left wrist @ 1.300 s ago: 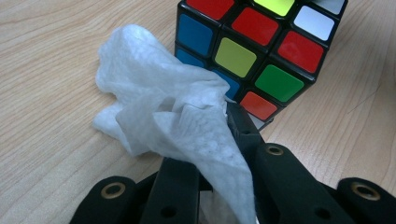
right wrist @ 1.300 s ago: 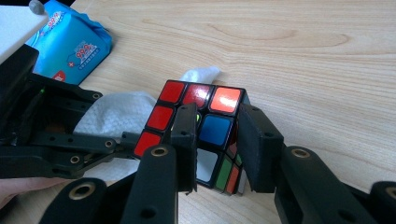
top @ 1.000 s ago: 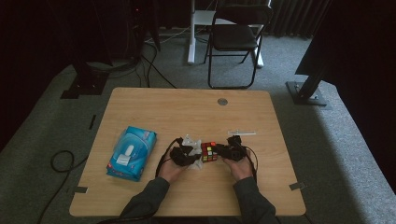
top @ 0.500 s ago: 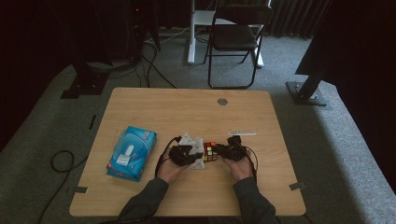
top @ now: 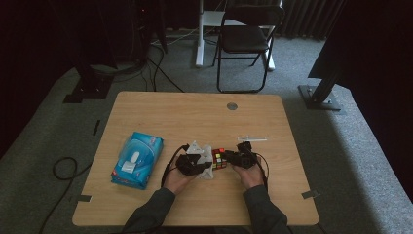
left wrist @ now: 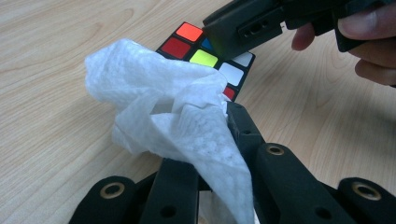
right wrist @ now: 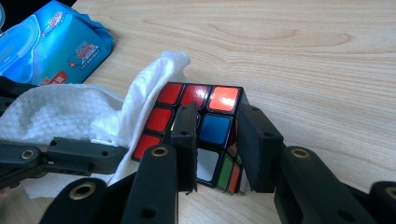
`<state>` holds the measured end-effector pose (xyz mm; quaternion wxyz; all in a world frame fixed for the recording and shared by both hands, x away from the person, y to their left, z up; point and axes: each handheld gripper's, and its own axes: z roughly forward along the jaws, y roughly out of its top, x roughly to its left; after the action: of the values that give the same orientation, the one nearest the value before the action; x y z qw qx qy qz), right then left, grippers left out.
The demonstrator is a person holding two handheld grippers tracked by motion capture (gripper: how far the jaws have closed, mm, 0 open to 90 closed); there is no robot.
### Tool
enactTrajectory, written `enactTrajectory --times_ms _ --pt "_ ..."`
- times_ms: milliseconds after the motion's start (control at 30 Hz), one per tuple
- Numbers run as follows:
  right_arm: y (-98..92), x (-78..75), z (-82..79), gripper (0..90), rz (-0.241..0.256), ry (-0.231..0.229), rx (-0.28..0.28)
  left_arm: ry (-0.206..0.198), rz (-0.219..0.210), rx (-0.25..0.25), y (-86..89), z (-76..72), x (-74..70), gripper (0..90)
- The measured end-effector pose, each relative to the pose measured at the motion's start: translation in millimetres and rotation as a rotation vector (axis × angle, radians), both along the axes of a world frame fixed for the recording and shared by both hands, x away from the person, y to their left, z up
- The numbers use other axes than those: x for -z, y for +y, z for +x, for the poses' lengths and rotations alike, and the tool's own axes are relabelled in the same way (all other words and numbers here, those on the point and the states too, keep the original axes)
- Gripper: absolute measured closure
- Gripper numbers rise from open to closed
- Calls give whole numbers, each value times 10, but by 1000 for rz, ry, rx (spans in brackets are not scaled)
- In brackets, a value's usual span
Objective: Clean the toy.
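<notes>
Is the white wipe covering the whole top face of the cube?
No. In the left gripper view the white wipe leaves several coloured squares of the cube uncovered.

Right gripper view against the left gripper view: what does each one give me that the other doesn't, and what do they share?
The right gripper view alone gives the blue wipes pack and the right gripper with its fingers either side of the puzzle cube's corner.

The left gripper view alone gives the left gripper shut on the white wipe, plus the person's right hand.

Both give the cube, the wipe pressed against it, and the wooden table.
</notes>
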<state>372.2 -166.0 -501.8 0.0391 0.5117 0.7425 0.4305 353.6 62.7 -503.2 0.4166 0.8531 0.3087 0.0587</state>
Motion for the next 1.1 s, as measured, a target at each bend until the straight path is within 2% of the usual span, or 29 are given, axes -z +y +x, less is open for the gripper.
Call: enactTrajectory --times_ms 233,367,767,1000,1100 --pt "-2 -1 5 692 0 2 -3 -3 -1 -17 12 -8 16 836" --pt "-1 -1 5 692 -1 1 -2 5 15 -11 -1 -6 43 836" --pt "8 -4 -4 693 -5 -3 4 11 12 -15 6 1 51 837" --pt "7 0 -4 695 -4 -2 6 27 55 -6 -41 -8 151 837" --pt "6 -2 -6 697 -5 -2 8 34 56 -5 -50 -4 192 837"
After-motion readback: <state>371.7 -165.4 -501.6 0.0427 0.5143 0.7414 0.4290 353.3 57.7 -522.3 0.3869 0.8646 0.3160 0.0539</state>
